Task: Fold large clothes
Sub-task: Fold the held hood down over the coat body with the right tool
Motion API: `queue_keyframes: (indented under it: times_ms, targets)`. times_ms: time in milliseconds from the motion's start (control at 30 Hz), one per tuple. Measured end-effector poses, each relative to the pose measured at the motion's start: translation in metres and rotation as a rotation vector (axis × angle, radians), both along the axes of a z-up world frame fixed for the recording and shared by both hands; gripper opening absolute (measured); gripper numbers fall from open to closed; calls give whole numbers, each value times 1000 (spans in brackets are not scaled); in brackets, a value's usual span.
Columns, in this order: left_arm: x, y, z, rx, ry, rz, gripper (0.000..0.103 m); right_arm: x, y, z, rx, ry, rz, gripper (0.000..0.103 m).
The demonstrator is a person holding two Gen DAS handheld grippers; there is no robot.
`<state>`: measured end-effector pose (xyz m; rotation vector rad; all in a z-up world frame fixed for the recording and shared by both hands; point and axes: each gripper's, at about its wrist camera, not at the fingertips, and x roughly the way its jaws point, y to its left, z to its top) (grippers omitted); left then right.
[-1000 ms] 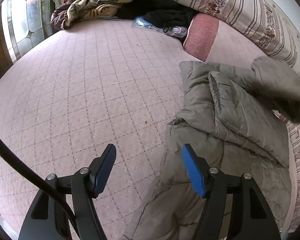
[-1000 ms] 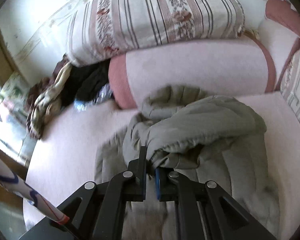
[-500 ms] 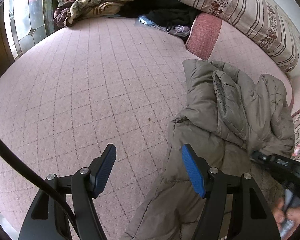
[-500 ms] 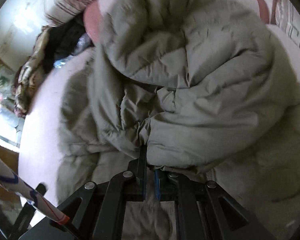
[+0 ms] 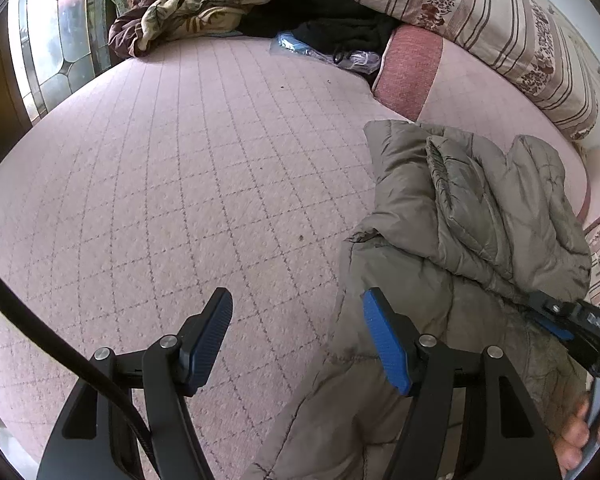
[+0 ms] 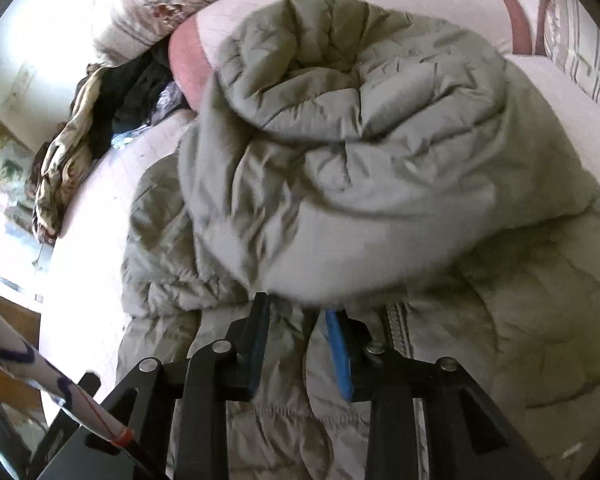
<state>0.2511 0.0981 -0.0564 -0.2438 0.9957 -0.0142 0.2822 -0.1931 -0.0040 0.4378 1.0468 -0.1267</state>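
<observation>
The big grey-green coat [image 5: 472, 240] lies on the pink bed [image 5: 180, 168], ahead of the left gripper [image 5: 296, 340] and to its right. The left gripper is spread wide with nothing in it, one finger over the bed and one over the coat's edge. Only this view shows a hand [image 5: 576, 436] holding the right gripper [image 5: 548, 316] low by the coat. The right wrist view shows the right gripper [image 6: 300, 344] up close: its jaws have just been opening, and the folded sleeve [image 6: 340, 152] lies just ahead, with coat cloth between the pads. Far ahead is a striped pillow [image 5: 480, 12].
</observation>
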Motion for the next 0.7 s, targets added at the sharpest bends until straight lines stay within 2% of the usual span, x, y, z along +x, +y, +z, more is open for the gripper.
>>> queue_keyframes:
  times_ms: [233, 333, 433, 467, 500, 567, 700]
  targets:
    - [-1, 1, 1, -9, -2, 2, 67, -27, 4, 41, -80, -48, 82, 35]
    - [0, 0, 1, -5, 1, 1, 67, -30, -12, 70, -150, -127, 25, 35]
    - [0, -2, 0, 2, 5, -4, 67, -11, -30, 87, -187, -181, -66, 35]
    - [1, -2, 0, 5, 4, -5, 67, -4, -35, 89, -202, -192, -87, 38]
    - [1, -3, 0, 8, 3, -5, 67, 7, -39, 87, -230, -194, -104, 43]
    - [1, -3, 0, 15, 3, -5, 67, 27, -42, 75, -287, -158, -128, 44]
    - [3, -3, -1, 12, 10, -7, 67, 49, -44, 19, -250, -20, -93, 44]
